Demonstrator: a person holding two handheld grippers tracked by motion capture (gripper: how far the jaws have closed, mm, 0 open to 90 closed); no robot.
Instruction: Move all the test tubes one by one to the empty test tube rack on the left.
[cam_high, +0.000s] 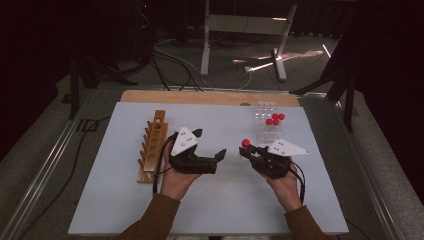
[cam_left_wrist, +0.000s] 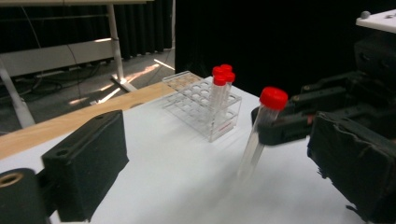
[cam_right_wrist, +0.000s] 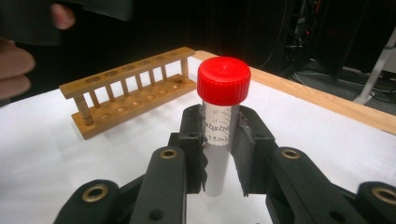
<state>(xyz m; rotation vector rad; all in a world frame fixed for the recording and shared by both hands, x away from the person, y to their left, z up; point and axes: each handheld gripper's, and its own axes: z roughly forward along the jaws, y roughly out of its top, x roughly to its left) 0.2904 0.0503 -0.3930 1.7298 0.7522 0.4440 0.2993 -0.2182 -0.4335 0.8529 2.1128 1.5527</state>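
One held tube (cam_right_wrist: 219, 126), three racked tubes (cam_left_wrist: 222, 91), two racks (cam_high: 152, 145)

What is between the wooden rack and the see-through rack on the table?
In the high view, both grippers sit between the wooden rack and the clear rack: the left gripper, and the right gripper holding a red-capped tube.

Bare white table (cam_high: 220, 200) lies open between the left gripper (cam_high: 220, 155) and right gripper (cam_high: 248, 151). Just outside the left stands a wooden rack (cam_high: 152, 145); beyond the right, a clear rack (cam_high: 267, 125) with red-capped tubes (cam_high: 275, 119).
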